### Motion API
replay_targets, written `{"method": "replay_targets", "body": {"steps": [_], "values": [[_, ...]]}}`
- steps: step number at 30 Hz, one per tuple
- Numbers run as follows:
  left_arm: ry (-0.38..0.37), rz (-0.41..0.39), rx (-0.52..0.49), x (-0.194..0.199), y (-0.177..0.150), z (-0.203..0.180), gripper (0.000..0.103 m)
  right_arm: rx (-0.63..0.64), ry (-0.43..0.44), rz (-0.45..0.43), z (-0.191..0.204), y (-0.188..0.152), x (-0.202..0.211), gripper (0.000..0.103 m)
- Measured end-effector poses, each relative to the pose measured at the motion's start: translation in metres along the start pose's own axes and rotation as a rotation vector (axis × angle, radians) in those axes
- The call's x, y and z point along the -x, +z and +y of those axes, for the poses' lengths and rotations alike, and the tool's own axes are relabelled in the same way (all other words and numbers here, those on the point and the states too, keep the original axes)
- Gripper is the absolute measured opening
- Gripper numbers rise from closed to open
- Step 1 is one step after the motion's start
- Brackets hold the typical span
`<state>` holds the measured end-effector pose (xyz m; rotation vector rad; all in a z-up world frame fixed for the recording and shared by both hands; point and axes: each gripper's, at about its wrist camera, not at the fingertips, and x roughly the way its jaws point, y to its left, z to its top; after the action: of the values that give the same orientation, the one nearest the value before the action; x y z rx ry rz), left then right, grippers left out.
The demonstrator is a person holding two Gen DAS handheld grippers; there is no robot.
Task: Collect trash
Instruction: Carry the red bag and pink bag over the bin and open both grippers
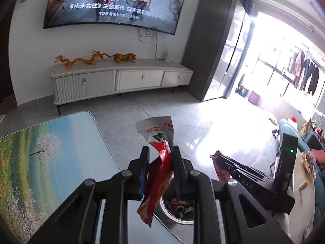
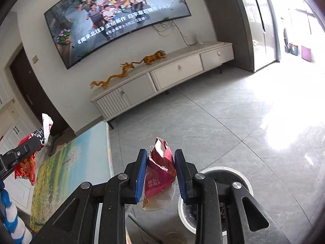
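Note:
My left gripper (image 1: pixel 159 152) is shut on a red and white snack wrapper (image 1: pixel 160 162), which hangs between its blue pads. Below it stands a white round trash bin (image 1: pixel 172 216) with several wrappers inside. My right gripper (image 2: pixel 160 154) is shut on a crumpled dark red packet (image 2: pixel 160 170). The same trash bin (image 2: pixel 246 180) shows just right of and under that gripper. In the right wrist view the left gripper (image 2: pixel 24 148) with its red wrapper (image 2: pixel 26 166) is at the far left. The right gripper with its red packet (image 1: pixel 220 168) appears at the right of the left wrist view.
A low table with a landscape-print top (image 1: pixel 50 162) lies to the left of both grippers. A white TV cabinet (image 1: pixel 121 79) with golden figurines stands under a wall TV (image 1: pixel 115 2). Grey tiled floor (image 2: pixel 223 126) stretches toward a bright balcony door.

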<state>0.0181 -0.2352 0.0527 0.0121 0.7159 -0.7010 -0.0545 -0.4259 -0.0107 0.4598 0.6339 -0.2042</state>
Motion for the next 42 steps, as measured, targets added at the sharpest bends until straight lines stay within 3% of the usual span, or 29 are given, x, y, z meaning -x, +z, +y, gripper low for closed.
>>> {"method": "replay_targets", "body": {"steps": [7, 14, 26, 42], "values": [[-0.023, 0.2, -0.066, -0.092, -0.03, -0.046, 0.021, -0.108, -0.068, 0.097, -0.063, -0.018, -0.038, 0.029], [-0.034, 0.309, -0.104, -0.156, -0.052, -0.074, 0.022, -0.189, -0.102, 0.176, -0.11, -0.037, -0.073, 0.029], [0.019, 0.331, -0.215, -0.19, -0.068, -0.103, 0.022, -0.256, -0.123, 0.25, -0.147, -0.052, -0.112, 0.029], [0.001, 0.352, -0.254, -0.206, -0.077, -0.125, 0.022, -0.292, -0.136, 0.304, -0.162, -0.062, -0.136, 0.032]]}}
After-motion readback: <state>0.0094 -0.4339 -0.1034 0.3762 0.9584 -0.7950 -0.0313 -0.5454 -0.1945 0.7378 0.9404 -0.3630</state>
